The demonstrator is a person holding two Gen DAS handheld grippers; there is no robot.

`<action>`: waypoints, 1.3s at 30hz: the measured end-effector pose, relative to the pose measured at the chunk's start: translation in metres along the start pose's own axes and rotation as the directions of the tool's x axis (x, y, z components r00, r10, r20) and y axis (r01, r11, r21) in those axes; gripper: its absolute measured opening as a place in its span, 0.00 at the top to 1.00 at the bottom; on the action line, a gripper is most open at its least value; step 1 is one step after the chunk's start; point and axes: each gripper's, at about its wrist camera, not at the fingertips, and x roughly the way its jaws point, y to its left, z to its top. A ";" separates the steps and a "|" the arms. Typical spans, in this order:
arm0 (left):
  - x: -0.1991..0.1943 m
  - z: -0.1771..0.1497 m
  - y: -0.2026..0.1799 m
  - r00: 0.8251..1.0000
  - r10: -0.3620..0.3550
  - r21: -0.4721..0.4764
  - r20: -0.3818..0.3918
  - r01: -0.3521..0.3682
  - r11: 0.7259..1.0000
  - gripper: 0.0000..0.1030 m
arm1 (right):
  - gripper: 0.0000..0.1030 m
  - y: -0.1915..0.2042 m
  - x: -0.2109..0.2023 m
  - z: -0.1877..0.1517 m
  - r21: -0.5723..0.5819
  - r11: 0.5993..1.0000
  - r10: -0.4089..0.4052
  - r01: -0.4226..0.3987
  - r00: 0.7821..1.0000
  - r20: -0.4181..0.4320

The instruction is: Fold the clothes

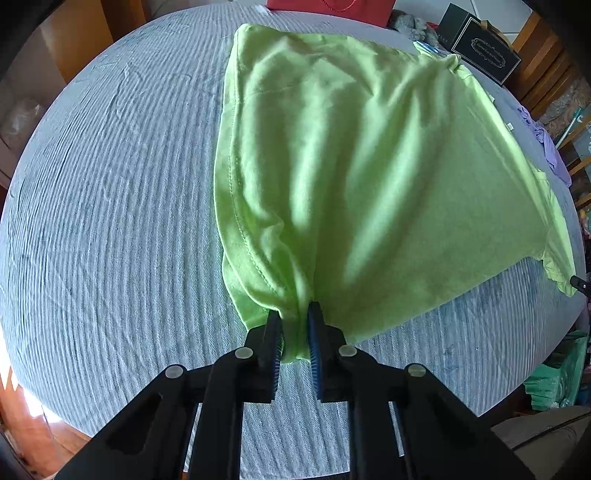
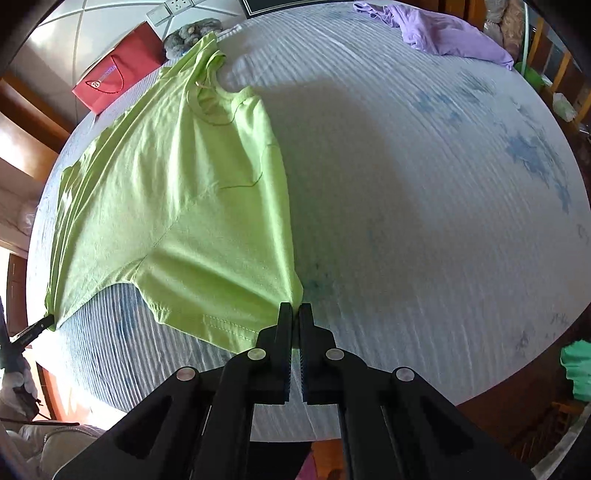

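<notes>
A lime green T-shirt [image 1: 351,155] lies spread on the blue-grey striped bed cover [image 1: 110,206]. My left gripper [image 1: 295,314] is shut on a bunched corner of the shirt's hem. In the right wrist view the same shirt [image 2: 184,192] shows its collar at the far end and a sleeve near me. My right gripper [image 2: 295,310] is shut on the edge of that sleeve. The cloth is pulled taut and lifted a little between the two grippers. The left gripper's tip [image 2: 37,328] shows at the far left of the right wrist view.
A purple garment [image 2: 447,33] lies at the far right of the bed [image 2: 424,206]. A red paper bag [image 2: 118,70] and a grey plush toy [image 2: 192,35] sit past the far edge. A black box [image 1: 484,51] stands at the back right. Green cloth [image 2: 576,365] lies beside the bed.
</notes>
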 end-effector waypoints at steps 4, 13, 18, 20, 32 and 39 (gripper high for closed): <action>-0.002 0.004 -0.002 1.000 0.007 -0.003 0.007 -0.007 1.000 0.86 | 0.40 0.012 0.001 0.002 -0.073 0.997 -0.021 0.021 1.000 0.002; 0.009 0.015 -0.017 0.999 0.036 0.008 0.021 -0.036 0.999 0.53 | 0.23 0.028 0.014 0.001 -0.210 0.975 -0.078 0.071 0.997 -0.023; 0.001 0.025 -0.021 1.000 0.012 0.011 0.001 -0.012 1.000 0.95 | 0.93 0.036 0.023 0.001 -0.245 0.966 -0.100 0.085 0.994 -0.048; -0.013 0.033 -0.023 1.000 -0.023 0.008 0.018 0.023 1.000 0.95 | 0.93 0.035 0.014 0.008 -0.223 0.974 -0.055 0.043 0.997 -0.046; -0.021 0.122 0.018 0.990 -0.041 -0.154 0.134 0.061 0.986 0.84 | 0.84 0.067 -0.015 0.174 -0.212 0.973 0.123 -0.093 0.983 0.134; -0.071 0.082 0.050 0.974 0.042 -0.123 0.221 -0.015 0.992 0.50 | 0.50 0.063 -0.023 0.178 -0.228 0.972 0.090 -0.051 0.982 0.164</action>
